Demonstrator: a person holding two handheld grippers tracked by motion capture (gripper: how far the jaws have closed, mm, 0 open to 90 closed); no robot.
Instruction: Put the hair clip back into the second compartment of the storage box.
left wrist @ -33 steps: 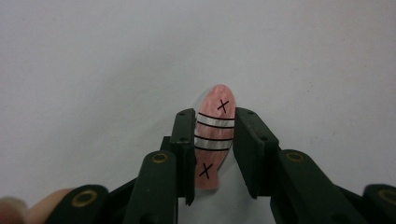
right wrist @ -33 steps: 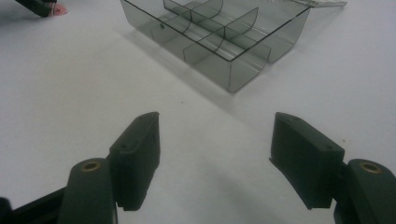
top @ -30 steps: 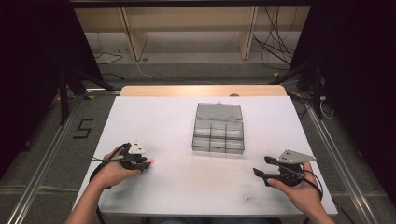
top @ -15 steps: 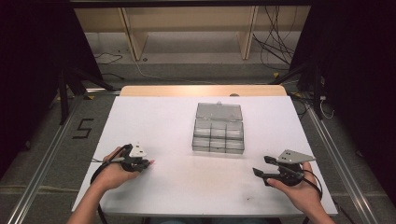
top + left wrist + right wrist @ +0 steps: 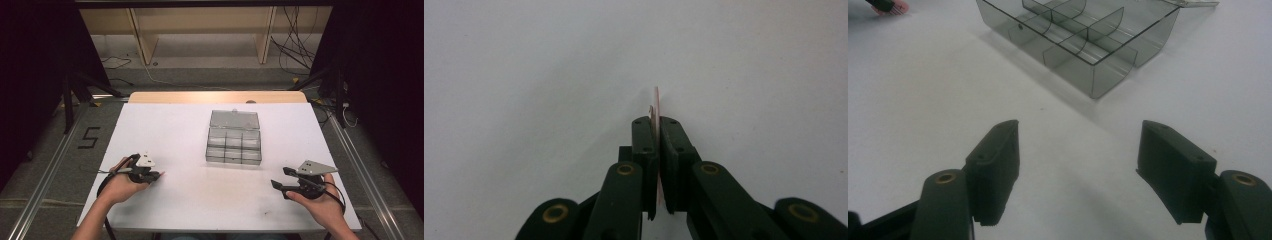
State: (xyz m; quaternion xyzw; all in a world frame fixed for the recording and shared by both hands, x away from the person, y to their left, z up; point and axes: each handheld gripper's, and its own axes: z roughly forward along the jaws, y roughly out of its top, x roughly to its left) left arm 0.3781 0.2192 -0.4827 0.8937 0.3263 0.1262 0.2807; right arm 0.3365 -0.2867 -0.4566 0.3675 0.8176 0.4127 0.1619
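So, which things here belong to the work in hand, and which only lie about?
In the job:
- left gripper, shut on thin pink piece
- clear compartment box, lid open
- right gripper, jaws open, nothing between them

Lying about:
- cables on floor
- wooden frame behind white table

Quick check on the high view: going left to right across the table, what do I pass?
Left tongs, shut on a thin pink piece → clear compartment box with its lid open, mid-table → right tongs, jaws open and holding nothing.
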